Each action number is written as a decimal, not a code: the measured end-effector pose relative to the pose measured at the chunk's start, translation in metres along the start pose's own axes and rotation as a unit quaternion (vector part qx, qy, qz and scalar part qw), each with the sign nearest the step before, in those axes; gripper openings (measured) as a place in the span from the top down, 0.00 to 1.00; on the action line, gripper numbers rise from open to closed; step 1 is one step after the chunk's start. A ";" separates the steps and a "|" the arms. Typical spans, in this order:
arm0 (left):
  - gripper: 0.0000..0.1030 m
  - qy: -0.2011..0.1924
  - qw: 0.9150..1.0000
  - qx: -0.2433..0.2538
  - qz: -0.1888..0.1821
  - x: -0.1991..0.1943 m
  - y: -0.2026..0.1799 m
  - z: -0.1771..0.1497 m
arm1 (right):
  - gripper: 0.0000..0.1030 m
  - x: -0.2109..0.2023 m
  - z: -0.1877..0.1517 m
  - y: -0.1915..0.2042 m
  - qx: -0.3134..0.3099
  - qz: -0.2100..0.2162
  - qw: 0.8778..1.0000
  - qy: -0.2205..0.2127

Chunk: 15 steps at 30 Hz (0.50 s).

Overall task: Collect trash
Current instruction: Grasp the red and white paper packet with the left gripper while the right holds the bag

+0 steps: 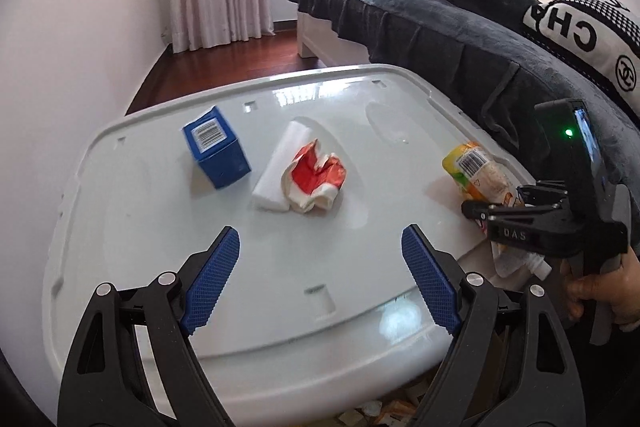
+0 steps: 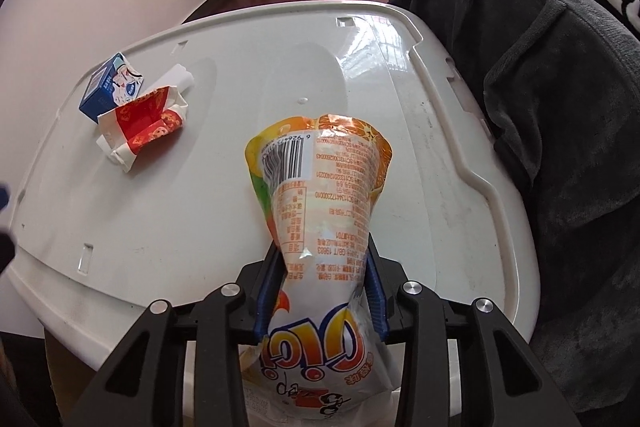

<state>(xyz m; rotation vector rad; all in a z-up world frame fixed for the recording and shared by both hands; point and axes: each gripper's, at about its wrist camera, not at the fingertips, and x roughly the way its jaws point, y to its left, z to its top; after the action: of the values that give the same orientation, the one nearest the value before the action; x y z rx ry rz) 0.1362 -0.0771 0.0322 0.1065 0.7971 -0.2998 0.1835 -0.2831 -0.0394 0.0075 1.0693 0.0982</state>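
The right gripper (image 2: 324, 267) pinches an orange drink pouch (image 2: 320, 187) above the white lid (image 2: 200, 207), while the left gripper (image 1: 320, 259) hovers wide open, blue carton (image 1: 216, 147) and crumpled wrapper (image 1: 316, 179) lying just ahead.

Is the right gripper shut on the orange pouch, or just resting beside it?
Shut on it: the right gripper presses both blue pads into the orange pouch, pinching it narrow there.
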 end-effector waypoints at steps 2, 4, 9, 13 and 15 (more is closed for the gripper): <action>0.21 0.011 1.000 0.017 -0.016 0.020 0.000 0.014 | 0.63 0.000 0.003 -0.003 0.006 0.006 1.000 0.004; 0.21 0.029 0.999 0.027 -0.032 0.042 0.005 0.025 | 0.62 0.001 0.006 -0.004 0.014 0.013 1.000 0.007; 0.21 0.062 0.995 0.043 -0.066 0.085 0.015 0.038 | 0.60 0.000 0.007 -0.006 0.026 0.027 0.999 0.010; 0.21 0.077 0.993 0.075 -0.054 0.107 0.014 0.041 | 0.60 0.000 0.006 -0.005 0.026 0.027 0.999 0.009; 0.21 0.078 0.991 0.095 -0.053 0.114 0.008 0.043 | 0.59 -0.001 0.005 -0.005 0.025 0.026 0.999 0.008</action>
<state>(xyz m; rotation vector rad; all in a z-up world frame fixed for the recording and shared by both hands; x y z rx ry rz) 0.2433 -0.1038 -0.0193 0.2690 0.9306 -0.4723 0.1882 -0.2876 -0.0363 0.0797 1.0869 0.1193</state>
